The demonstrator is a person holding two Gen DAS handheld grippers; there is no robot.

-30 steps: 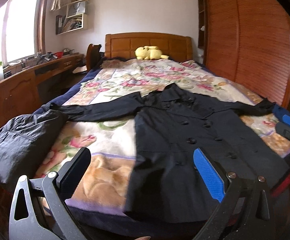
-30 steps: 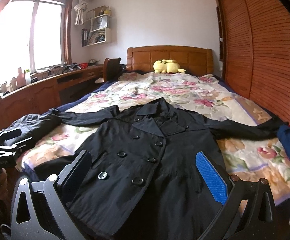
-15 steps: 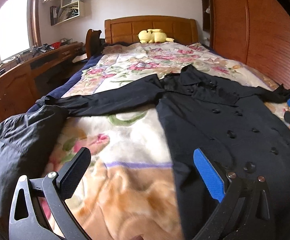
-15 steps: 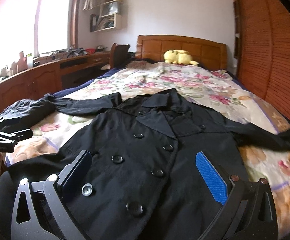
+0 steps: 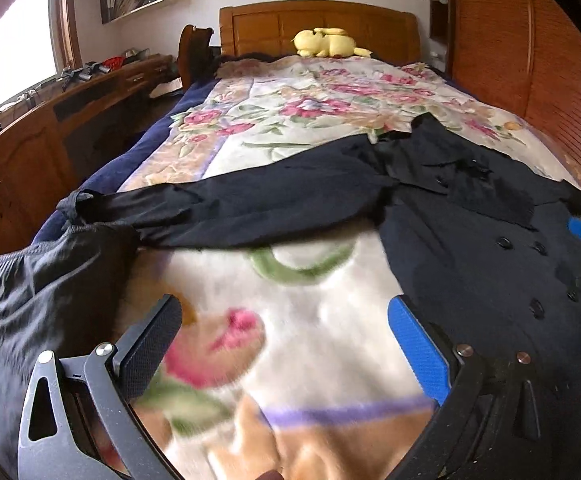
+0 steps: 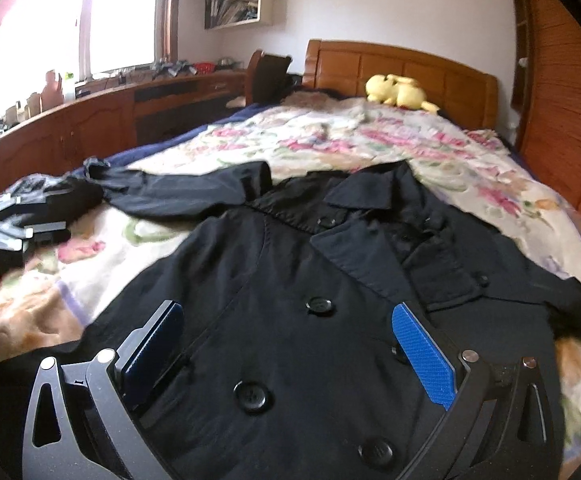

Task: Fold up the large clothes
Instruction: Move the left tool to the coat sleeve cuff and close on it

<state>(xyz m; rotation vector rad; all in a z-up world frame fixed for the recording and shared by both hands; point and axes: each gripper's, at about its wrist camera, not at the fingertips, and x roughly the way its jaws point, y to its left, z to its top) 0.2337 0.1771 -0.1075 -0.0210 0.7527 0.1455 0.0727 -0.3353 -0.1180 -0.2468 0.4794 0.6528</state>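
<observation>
Right wrist view: the black coat (image 6: 330,300) lies face up, buttoned, sleeves spread, across the floral blanket (image 6: 370,140). Above its front the right gripper (image 6: 286,340) hangs with jaws apart, empty. The left gripper (image 5: 282,340), also spread and empty, hangs over bare blanket beside the coat's left sleeve (image 5: 250,204).

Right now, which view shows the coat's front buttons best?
The right wrist view: the black coat fills the frame and its buttons show large and sharp. The left wrist view catches the coat only at its right edge, with the buttons tiny, and mostly shows the outstretched sleeve.
</observation>
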